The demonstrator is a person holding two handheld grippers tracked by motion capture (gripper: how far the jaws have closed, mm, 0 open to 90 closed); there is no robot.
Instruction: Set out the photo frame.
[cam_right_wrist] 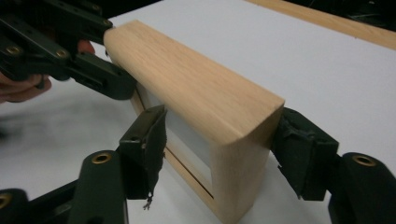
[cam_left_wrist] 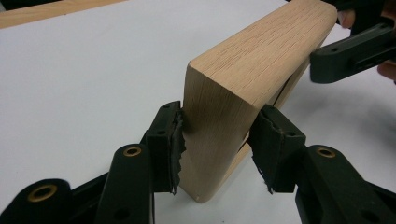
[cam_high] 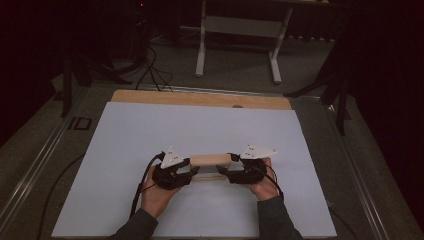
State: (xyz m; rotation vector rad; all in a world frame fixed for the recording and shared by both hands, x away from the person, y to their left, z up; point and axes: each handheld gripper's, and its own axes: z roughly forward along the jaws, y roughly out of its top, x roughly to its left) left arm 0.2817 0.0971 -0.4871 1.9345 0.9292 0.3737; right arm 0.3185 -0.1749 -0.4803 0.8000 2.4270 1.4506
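A pale wooden frame [cam_high: 210, 161], a thick rounded block with an opening through it, stands on edge on the white sheet [cam_high: 200, 125]. My left gripper [cam_high: 192, 172] holds its left end and my right gripper [cam_high: 226, 172] its right end, a hand behind each. In the left gripper view, both pads press the sides of the frame's [cam_left_wrist: 252, 60] near end, with the left gripper [cam_left_wrist: 219, 140] shut on it; the right gripper [cam_left_wrist: 355, 51] grips the far end. In the right gripper view, the right gripper [cam_right_wrist: 224, 140] clamps the frame's [cam_right_wrist: 187, 79] near end, and the left gripper [cam_right_wrist: 70, 51] holds the far end.
The white sheet covers a wooden tabletop whose bare strip [cam_high: 200, 98] shows along the far edge. Grey floor with metal rails [cam_high: 45, 150] flanks the table. Another table's white legs [cam_high: 200, 50] and dark cables [cam_high: 150, 70] lie beyond.
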